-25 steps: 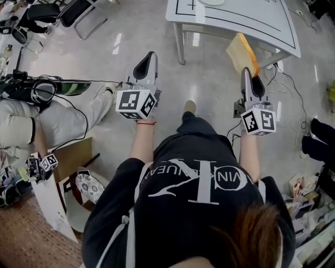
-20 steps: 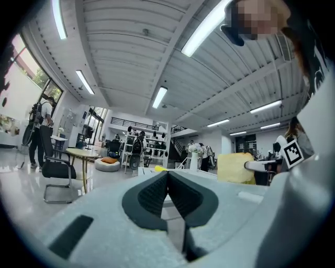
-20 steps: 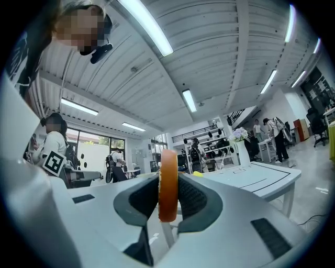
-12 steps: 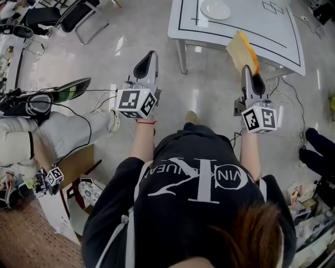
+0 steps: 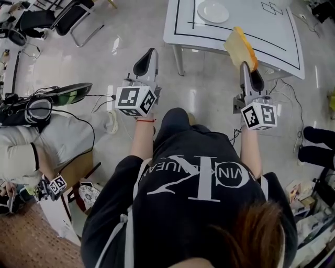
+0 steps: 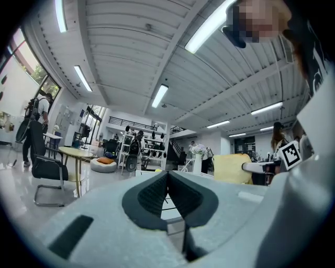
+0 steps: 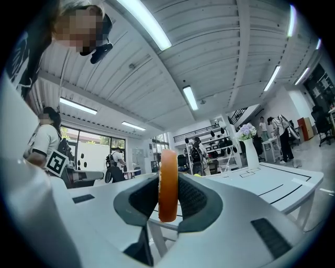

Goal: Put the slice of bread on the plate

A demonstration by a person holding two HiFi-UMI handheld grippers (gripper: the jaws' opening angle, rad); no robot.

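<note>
A slice of bread with an orange-brown crust stands on edge in my right gripper, which is shut on it; its upper part reaches over the near edge of the white table. In the right gripper view the bread shows edge-on, pinched between the two dark pads. A white plate sits on the table's far part, left of the bread. My left gripper is shut and holds nothing, out over the floor to the left of the table. Its pads meet in the left gripper view, where the bread shows at the right.
The table has black lines on top and a leg at its near left corner. Chairs stand at the far left. A person in pale clothes, a helmet, cables and a cardboard box lie at the left.
Both grippers have moved forward towards the table, the bread still in the right one. The plate has come into view and the bread now overlaps the table's edge.
</note>
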